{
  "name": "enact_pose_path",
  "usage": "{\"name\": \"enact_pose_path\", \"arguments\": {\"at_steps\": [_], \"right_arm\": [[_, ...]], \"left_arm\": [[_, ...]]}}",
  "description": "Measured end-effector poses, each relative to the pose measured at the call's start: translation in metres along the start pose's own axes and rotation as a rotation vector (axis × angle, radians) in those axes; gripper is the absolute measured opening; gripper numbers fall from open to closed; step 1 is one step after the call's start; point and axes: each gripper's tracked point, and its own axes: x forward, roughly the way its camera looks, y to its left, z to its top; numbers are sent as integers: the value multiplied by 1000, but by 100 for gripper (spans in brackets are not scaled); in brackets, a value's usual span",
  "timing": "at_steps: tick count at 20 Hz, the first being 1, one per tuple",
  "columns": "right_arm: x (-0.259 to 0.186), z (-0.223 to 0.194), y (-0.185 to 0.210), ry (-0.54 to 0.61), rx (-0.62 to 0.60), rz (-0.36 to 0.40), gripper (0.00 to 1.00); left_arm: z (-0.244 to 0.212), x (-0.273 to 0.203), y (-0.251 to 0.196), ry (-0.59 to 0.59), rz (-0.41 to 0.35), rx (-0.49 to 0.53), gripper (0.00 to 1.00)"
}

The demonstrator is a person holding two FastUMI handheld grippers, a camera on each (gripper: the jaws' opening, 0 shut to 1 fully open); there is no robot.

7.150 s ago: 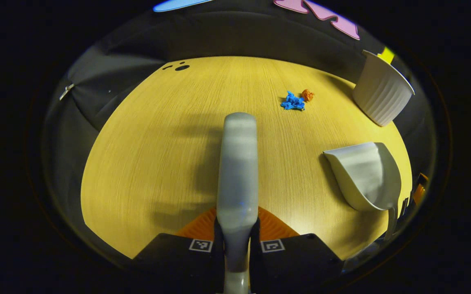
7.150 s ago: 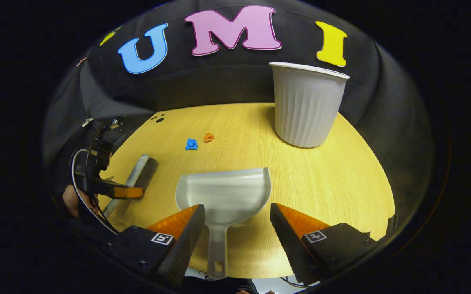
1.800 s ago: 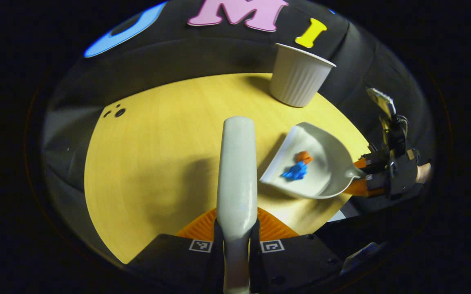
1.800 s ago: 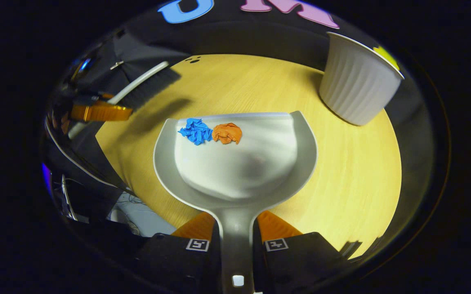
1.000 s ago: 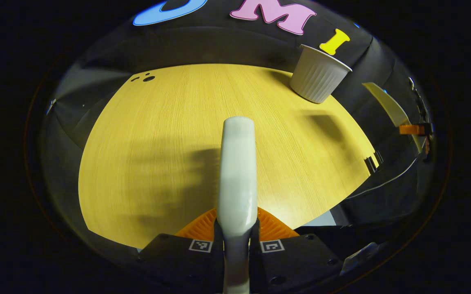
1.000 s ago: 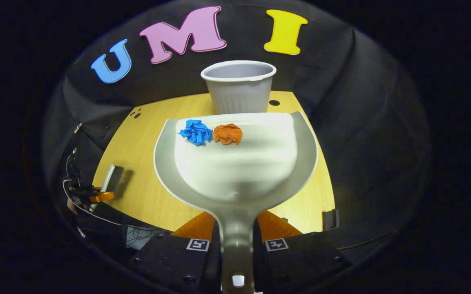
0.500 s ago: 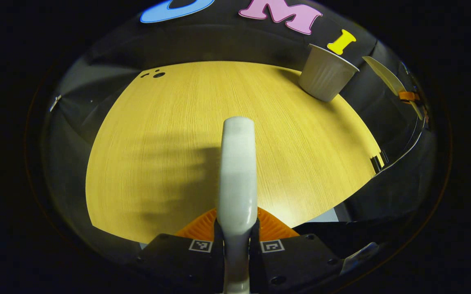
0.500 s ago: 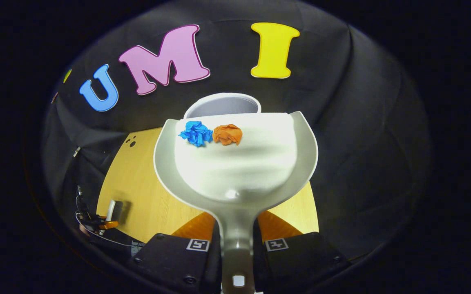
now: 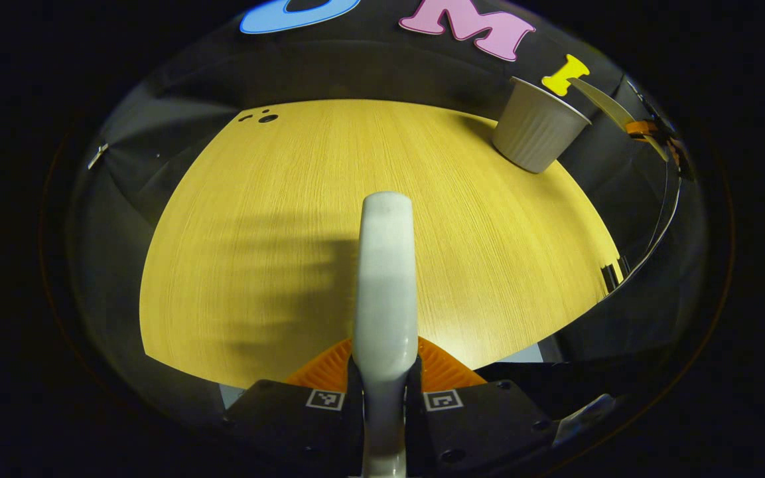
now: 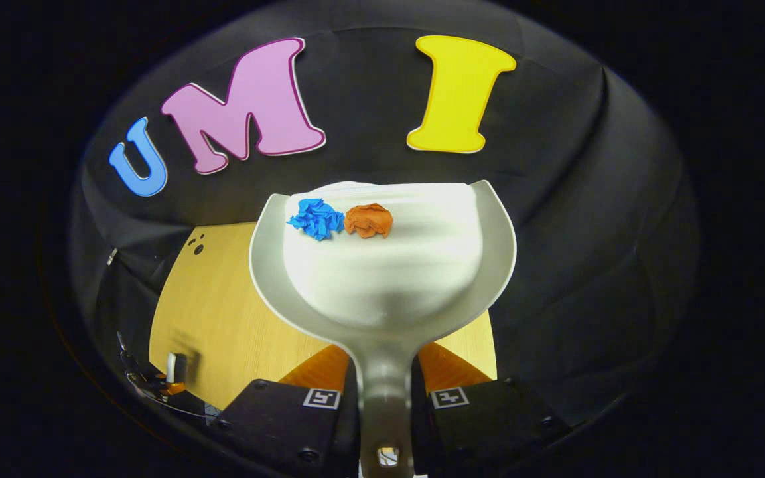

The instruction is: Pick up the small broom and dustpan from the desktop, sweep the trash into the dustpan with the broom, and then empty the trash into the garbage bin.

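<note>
In the left gripper view my left gripper is shut on the pale handle of the small broom, held over the near part of the wooden desktop. The white ribbed garbage bin stands at the desk's far right, and the dustpan's edge hangs just above and beside its rim. In the right gripper view my right gripper is shut on the handle of the grey dustpan. A blue paper wad and an orange paper wad lie at its front lip. The bin is hidden behind the pan.
Small dark holes mark the desk's far left corner. A black clip sits on the desk's right edge. The far-off left gripper with the broom shows low at the left in the right gripper view.
The dustpan has risen and moved forward over the bin, which has slipped out of sight behind it. The broom has stayed almost still.
</note>
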Motion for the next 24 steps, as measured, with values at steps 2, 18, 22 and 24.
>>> {"name": "enact_pose_path", "arguments": {"at_steps": [2,18,22,24], "right_arm": [[15,21,-6,-6,-30,-30,34],[93,36,-15,89,-428,-282,31],[85,44,-22,61,-673,-411,39],[82,53,-24,46,-842,-496,35]], "left_arm": [[6,-1,5,-3,15,-7,29],[40,3,19,-15,24,-93,29],[45,5,21,-9,25,-90,29],[48,5,23,-10,28,-93,29]]}}
